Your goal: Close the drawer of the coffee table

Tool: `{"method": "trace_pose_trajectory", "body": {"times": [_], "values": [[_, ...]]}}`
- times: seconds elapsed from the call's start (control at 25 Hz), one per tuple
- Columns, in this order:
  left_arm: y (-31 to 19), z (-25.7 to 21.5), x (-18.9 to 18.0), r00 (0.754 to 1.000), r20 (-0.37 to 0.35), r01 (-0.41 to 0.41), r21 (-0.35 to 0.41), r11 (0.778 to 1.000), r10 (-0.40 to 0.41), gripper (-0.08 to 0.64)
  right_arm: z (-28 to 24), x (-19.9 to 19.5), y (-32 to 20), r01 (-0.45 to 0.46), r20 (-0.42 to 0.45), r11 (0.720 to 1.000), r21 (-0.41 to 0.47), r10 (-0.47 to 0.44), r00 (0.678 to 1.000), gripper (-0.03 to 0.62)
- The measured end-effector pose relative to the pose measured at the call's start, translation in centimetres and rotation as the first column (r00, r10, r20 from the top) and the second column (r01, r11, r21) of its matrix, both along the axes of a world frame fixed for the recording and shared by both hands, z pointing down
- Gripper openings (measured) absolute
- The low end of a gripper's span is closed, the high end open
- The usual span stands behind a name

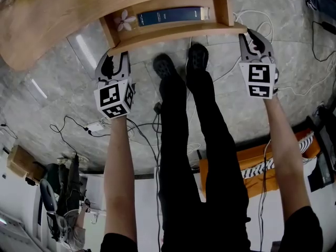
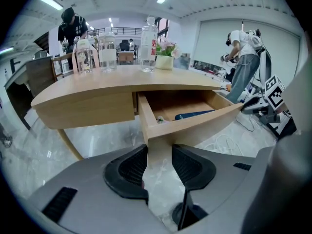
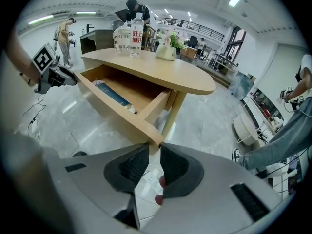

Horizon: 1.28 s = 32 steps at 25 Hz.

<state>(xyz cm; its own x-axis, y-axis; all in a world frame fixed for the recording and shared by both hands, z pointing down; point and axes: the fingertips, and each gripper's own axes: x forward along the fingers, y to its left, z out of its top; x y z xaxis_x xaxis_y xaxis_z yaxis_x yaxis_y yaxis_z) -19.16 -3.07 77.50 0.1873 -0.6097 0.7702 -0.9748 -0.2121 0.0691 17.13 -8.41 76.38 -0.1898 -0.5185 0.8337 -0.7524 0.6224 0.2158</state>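
The coffee table (image 1: pixel 58 14) is light wood, and its drawer (image 1: pixel 173 33) stands pulled out toward me. A dark blue book (image 1: pixel 170 16) and a small white flower (image 1: pixel 125 21) lie inside. My left gripper (image 1: pixel 114 62) is at the drawer front's left corner. In the left gripper view the wooden front (image 2: pixel 195 126) runs down between the pads (image 2: pixel 127 167) of that gripper (image 2: pixel 159 155), which press on it. My right gripper (image 1: pixel 251 35) is at the other end, where the gripper (image 3: pixel 153 152) pinches the front's corner (image 3: pixel 151 139) at its pad tips.
My black-clad legs and shoes (image 1: pixel 178 67) stand between the two grippers, right before the drawer. Cables (image 1: pixel 79 127) trail over the grey marble floor. Bottles (image 2: pixel 148 45) and a flower pot (image 3: pixel 166 50) stand on the tabletop. People work in the background.
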Motion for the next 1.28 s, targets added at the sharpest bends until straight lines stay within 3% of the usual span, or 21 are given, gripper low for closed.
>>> {"method": "trace_pose_trajectory", "body": {"times": [0.4,1.28], "values": [[-0.3,-0.3,0.1,1.000,0.002,0.027,0.041,0.999,-0.027,0.167,-0.2,0.1,-0.3,-0.022,0.018,0.999,0.037,0.021,1.000,0.074],[-9.2,-0.2,-1.1,0.999,0.014,0.035,0.070,0.997,-0.036,0.166,-0.4,-1.2,-9.4,-0.018,-0.030,0.997,0.070,0.020,0.999,0.069]]}}
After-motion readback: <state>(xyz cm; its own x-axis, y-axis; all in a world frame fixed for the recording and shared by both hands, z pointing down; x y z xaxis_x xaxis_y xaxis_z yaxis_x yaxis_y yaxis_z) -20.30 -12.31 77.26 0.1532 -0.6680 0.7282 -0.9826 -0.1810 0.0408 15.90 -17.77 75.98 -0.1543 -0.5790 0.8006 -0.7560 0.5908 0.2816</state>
